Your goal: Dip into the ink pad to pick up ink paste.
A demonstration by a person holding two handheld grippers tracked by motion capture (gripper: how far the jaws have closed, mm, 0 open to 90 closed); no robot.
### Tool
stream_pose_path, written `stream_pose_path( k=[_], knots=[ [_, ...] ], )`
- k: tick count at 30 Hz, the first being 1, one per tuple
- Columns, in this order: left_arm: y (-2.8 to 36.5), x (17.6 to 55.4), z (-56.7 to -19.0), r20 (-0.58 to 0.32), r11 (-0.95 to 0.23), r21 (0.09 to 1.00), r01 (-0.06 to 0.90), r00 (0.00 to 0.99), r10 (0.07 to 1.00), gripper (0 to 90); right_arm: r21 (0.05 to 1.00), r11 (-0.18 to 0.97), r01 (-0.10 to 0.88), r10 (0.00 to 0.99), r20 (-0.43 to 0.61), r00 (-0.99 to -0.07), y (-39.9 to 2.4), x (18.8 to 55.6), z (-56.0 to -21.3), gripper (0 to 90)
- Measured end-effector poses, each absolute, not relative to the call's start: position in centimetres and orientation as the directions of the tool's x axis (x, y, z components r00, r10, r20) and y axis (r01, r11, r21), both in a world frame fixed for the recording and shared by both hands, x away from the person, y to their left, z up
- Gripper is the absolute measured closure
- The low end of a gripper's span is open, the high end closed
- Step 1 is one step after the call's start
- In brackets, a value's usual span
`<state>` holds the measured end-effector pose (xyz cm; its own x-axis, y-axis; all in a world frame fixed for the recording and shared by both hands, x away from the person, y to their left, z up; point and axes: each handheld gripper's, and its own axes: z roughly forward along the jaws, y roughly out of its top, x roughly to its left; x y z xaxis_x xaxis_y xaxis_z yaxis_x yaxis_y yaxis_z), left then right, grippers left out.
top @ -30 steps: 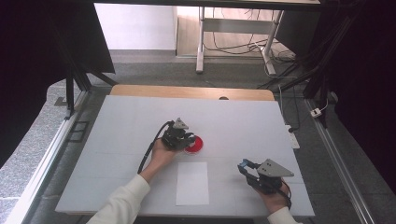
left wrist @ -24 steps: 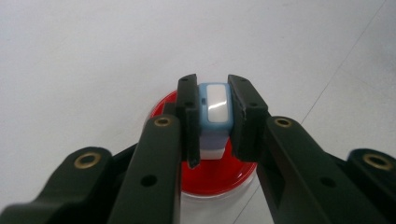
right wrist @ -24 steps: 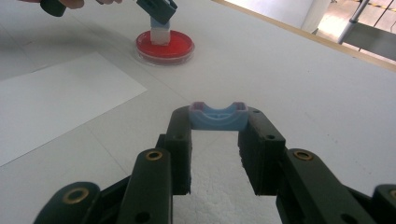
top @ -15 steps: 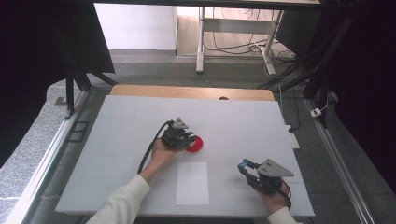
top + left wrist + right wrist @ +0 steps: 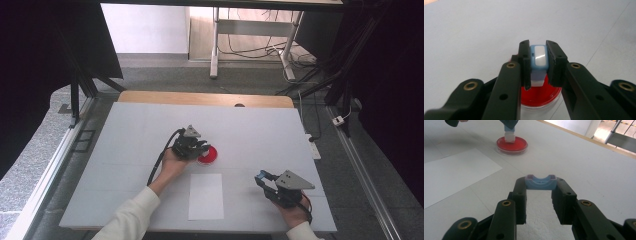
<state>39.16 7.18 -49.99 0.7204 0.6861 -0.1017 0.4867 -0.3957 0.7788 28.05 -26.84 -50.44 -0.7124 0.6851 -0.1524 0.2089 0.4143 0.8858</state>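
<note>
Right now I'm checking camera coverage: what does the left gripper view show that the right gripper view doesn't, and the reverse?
Left gripper view: the left tongs shut on a light-blue stamp block with a white window.
Right gripper view: the right tongs holding a light-blue curved plastic cap, and the white paper sheet.
Both: the round red ink dish on the white table.

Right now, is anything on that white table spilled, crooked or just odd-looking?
Nothing looks spilled or broken. The left gripper holds a small blue stamp upright over the red ink dish; the right gripper holds a blue cap. The white paper sheet lies flat and square.
</note>
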Motion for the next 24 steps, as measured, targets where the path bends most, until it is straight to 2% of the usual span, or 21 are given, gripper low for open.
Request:
stream_pose_path(
  k=[20, 24],
  knots=[
    [9.2, 38.4, -47.7, -0.144, -0.329, 0.825, 0.459, 0.734, 0.664, 74.9, 0.888, 0.41, 0.207, 0.686, -0.151, -0.711, -27.0, 28.1, -50.3, 65.3],
    [9.9, 38.2, -47.4, -0.184, -0.299, 0.83, 0.472, 0.736, 0.652, 74.8, 0.888, 0.411, 0.205, 0.684, -0.152, -0.713, -27.0, 28.1, -50.3, 65.3]
  ],
)
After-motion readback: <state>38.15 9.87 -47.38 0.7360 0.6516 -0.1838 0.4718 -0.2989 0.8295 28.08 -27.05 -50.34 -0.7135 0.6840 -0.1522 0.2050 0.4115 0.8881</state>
